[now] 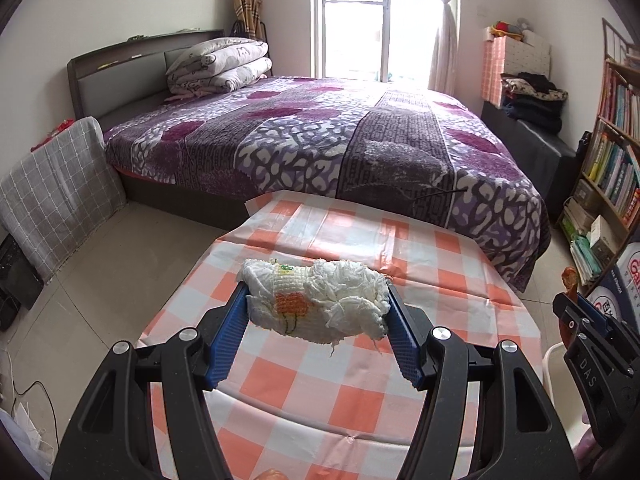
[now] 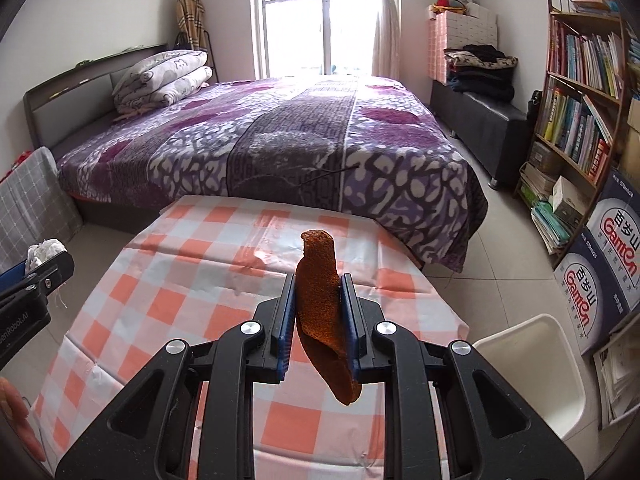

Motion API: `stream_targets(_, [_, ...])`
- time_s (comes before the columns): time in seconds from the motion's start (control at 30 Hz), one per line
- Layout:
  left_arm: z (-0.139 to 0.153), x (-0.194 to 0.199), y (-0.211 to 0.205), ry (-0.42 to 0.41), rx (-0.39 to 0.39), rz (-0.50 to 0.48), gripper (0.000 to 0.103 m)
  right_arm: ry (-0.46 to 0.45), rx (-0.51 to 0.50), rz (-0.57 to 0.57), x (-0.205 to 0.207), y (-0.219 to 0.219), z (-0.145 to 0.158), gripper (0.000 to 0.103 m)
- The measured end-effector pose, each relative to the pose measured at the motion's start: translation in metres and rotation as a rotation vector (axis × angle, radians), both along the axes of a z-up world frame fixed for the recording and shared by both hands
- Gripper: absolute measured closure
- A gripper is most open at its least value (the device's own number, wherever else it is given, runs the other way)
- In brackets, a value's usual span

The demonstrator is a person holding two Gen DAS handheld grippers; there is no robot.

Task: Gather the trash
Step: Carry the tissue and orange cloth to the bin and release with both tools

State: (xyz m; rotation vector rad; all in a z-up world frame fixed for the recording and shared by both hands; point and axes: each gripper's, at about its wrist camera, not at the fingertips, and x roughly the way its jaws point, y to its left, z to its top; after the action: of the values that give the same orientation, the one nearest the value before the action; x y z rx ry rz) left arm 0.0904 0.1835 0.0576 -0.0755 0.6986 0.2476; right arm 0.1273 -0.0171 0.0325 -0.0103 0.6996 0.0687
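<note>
Left gripper [image 1: 318,312]: jaws roughly half apart, ribbed blue pads [image 1: 232,336] pressed against both ends of a crumpled wad of tissue [image 1: 316,300]. Wad white, soft and shredded at the edges, quilted with embossed dots, printed with an orange flower on a thin stem and a touch of green; held clear above the checked tablecloth [image 1: 320,400], over the middle of the table.

Right gripper [image 2: 318,312]: jaws nearly together, clamped on an orange peel [image 2: 320,308]. Peel a long curved strip, rust-orange, pitted and leathery, standing upright between the pads, curled tip above them and rounded lower end hanging below; lifted off the cloth, over the table's middle, nearer its right edge. Same peel poking up from the right gripper at the right border of the left wrist view.

Tablecloth glossy plastic, orange and white squares, creased along fold lines. White plastic bin [image 2: 532,372], smooth-walled with rounded corners, on the floor just beside the table's right edge. Behind the far edge, a bed [image 2: 280,144] under a fuzzy purple patterned blanket.
</note>
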Motion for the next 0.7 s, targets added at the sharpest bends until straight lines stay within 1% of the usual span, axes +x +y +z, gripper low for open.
stream_targets(0.13, [-0.003,-0.001,-0.020,0.003,0.010,-0.032,0.040,0.000,0.003,-0.056,-0.010,-0.027,-0.002,0.082])
stream_targets(0.33, [-0.008,0.003,-0.048,0.023,-0.003,-0.072,0.040,0.000,0.028,-0.157,-0.023,-0.077,-0.008,0.082])
stream_targets(0.43, [-0.010,0.004,-0.065,0.025,-0.003,-0.096,0.040,-0.001,0.018,-0.229,-0.028,-0.105,-0.016,0.082])
stream_targets(0.53, [-0.012,0.003,-0.087,0.025,0.004,-0.128,0.040,0.040,0.072,-0.307,-0.026,-0.141,-0.022,0.082])
stream_targets(0.7, [-0.017,0.004,-0.130,0.027,0.023,-0.197,0.040,0.048,0.125,-0.404,-0.031,-0.187,-0.023,0.082])
